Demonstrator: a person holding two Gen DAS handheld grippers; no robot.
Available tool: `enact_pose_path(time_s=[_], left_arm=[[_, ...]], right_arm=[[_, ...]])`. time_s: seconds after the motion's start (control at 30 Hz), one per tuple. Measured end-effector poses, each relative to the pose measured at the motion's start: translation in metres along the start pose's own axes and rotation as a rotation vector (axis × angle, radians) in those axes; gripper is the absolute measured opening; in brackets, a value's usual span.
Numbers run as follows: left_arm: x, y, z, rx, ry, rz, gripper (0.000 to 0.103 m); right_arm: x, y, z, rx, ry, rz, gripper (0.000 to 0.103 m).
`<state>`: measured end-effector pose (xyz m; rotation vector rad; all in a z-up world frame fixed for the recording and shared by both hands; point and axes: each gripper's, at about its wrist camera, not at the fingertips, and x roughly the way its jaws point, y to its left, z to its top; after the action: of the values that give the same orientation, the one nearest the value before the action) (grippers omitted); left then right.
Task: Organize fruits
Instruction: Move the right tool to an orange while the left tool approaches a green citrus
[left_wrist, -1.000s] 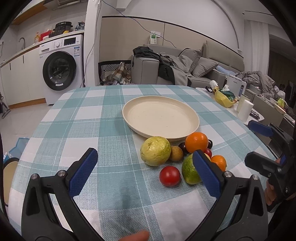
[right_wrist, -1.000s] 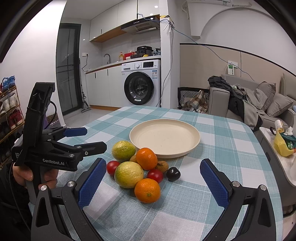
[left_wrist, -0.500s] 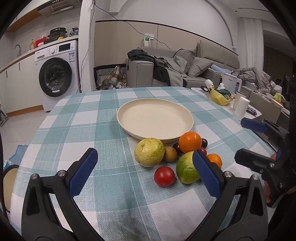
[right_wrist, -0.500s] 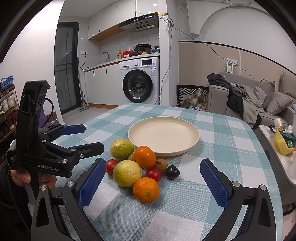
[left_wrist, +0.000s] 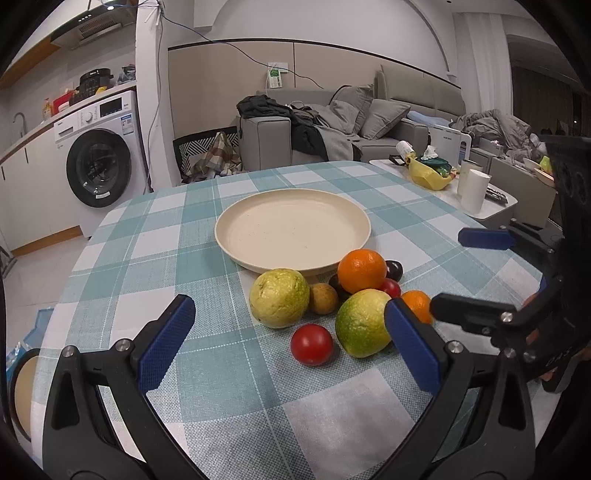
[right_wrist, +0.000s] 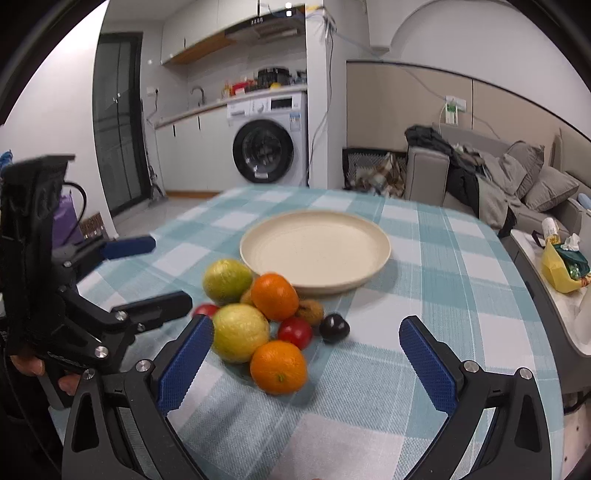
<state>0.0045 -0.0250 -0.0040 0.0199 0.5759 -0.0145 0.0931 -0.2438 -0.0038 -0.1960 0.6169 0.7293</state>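
Nearest to us, at the bottom of each wrist view, both claws stand wide apart and hold nothing: the left claw (left_wrist: 290, 339) frames the red tomato (left_wrist: 311, 344), and the right claw (right_wrist: 306, 360) frames the near orange (right_wrist: 279, 366). We judge the task barely begun, since every fruit we can see lies on the checked desk (left_wrist: 155, 258) and none is in the dish.

Just beyond, in the middle of the frame, the pile sits bunched together: a yellow-green citrus (left_wrist: 279, 297), a greener one (left_wrist: 362, 328), a second orange (left_wrist: 362, 270), a small brown fruit (left_wrist: 323, 298), another red one (right_wrist: 294, 332) and a dark plum (right_wrist: 334, 328).

Behind the pile, the cream plate (left_wrist: 236, 243) lies bare, its near rim just beside the fruit.

In the left view its own right finger covers part of the near orange, and the plum is mostly hidden behind the upper orange. The right view is blurred, so we cannot say which fruits actually touch.
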Motion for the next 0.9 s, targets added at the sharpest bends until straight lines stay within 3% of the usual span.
enact_pose_path(time_s=[0.03,0.17,0.3,0.53,0.7,0.9], left_arm=[[0.001,0.0,0.0,0.002,0.003,-0.006,0.102],[0.003,-0.001,0.0,0.01,0.017,-0.022,0.102],[0.009,0.001,0.0,0.001,0.038,-0.022,0.102],[0.017,-0.001,-0.001,-0.004,0.078,-0.072,0.102],[0.025,-0.007,-0.002,0.002,0.107,-0.084,0.102],[0.033,-0.012,-0.001,-0.013,0.139,-0.152,0.102]], right_arm=[[0.003,-0.002,-0.001,0.008,0.03,0.01,0.102],[0.016,-0.004,-0.005,0.022,0.121,0.049,0.084],[0.027,-0.007,-0.01,0.044,0.182,0.075,0.075],[0.039,-0.006,-0.011,0.077,0.241,0.133,0.063],[0.043,-0.007,-0.01,0.1,0.256,0.172,0.041],[0.037,-0.012,-0.011,0.107,0.238,0.124,0.041]])
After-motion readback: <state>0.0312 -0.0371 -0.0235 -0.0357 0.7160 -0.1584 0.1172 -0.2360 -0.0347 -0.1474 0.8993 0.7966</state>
